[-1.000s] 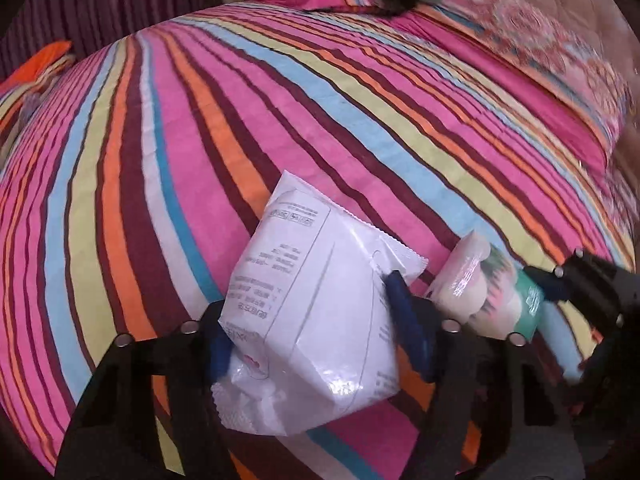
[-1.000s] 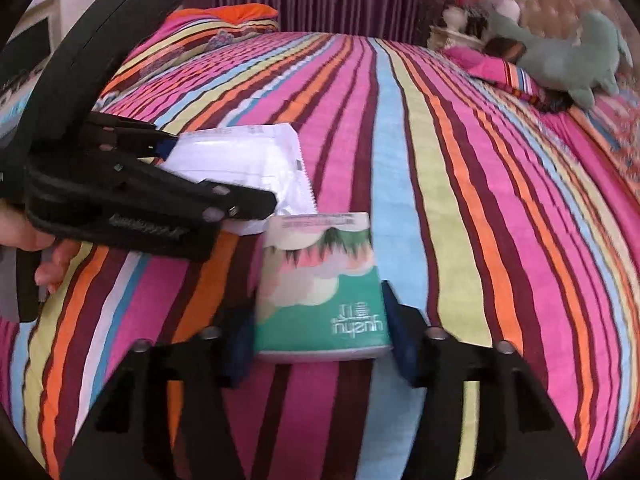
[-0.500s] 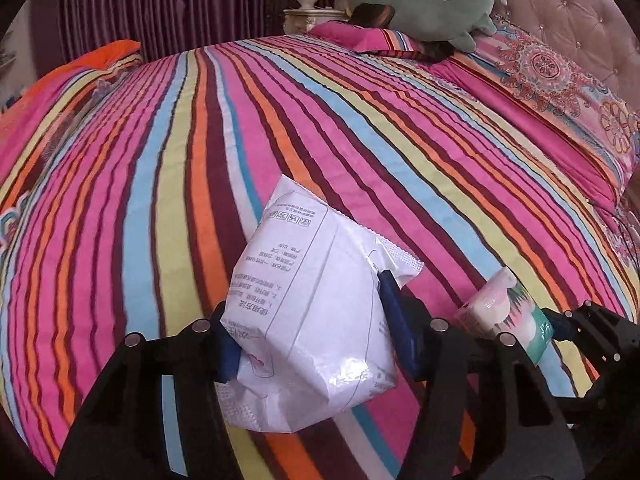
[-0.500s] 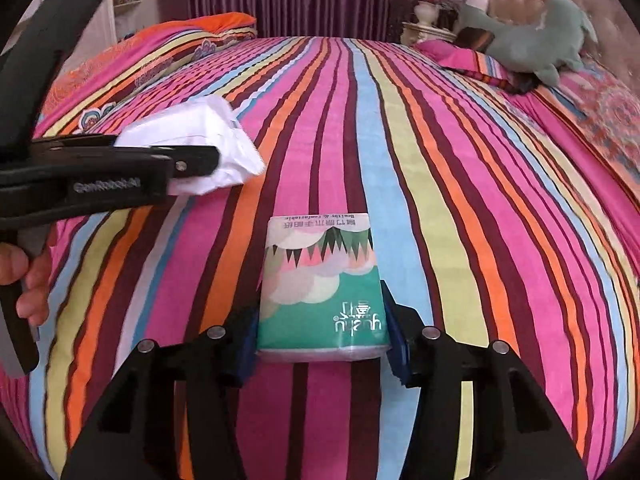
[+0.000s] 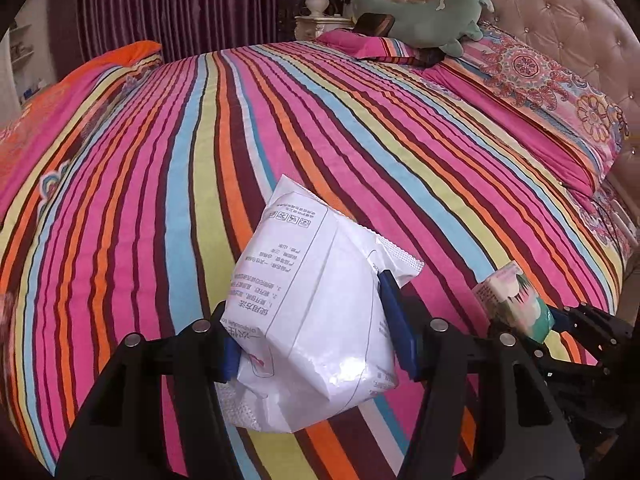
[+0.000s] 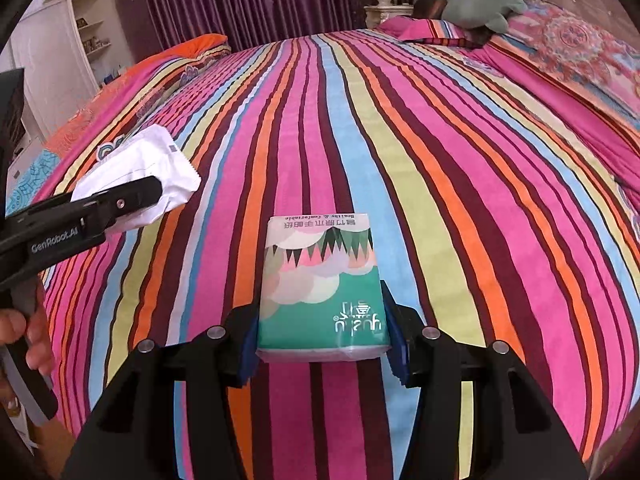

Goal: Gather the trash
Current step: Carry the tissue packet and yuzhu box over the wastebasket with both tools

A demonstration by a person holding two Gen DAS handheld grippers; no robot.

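Note:
My left gripper [image 5: 312, 340] is shut on a white plastic packet [image 5: 312, 312] with printed text, held above the striped bed. My right gripper [image 6: 322, 344] is shut on a green and pink tissue pack [image 6: 320, 288], also held above the bed. In the left wrist view the tissue pack [image 5: 514, 304] and the right gripper show at the lower right. In the right wrist view the white packet [image 6: 140, 172] and the left gripper [image 6: 92, 216] show at the left, with a hand on its handle.
The bed has a striped cover [image 5: 240, 128]. A green plush toy [image 5: 424, 20] lies on pillows by the tufted headboard [image 5: 560, 20]. A nightstand with a vase [image 5: 320, 16] and purple curtains stand behind. White shelves [image 6: 80, 40] stand at the left.
Both grippers have lifted and drawn back from the bed with their items still held. More of the bed, headboard and room shows now.

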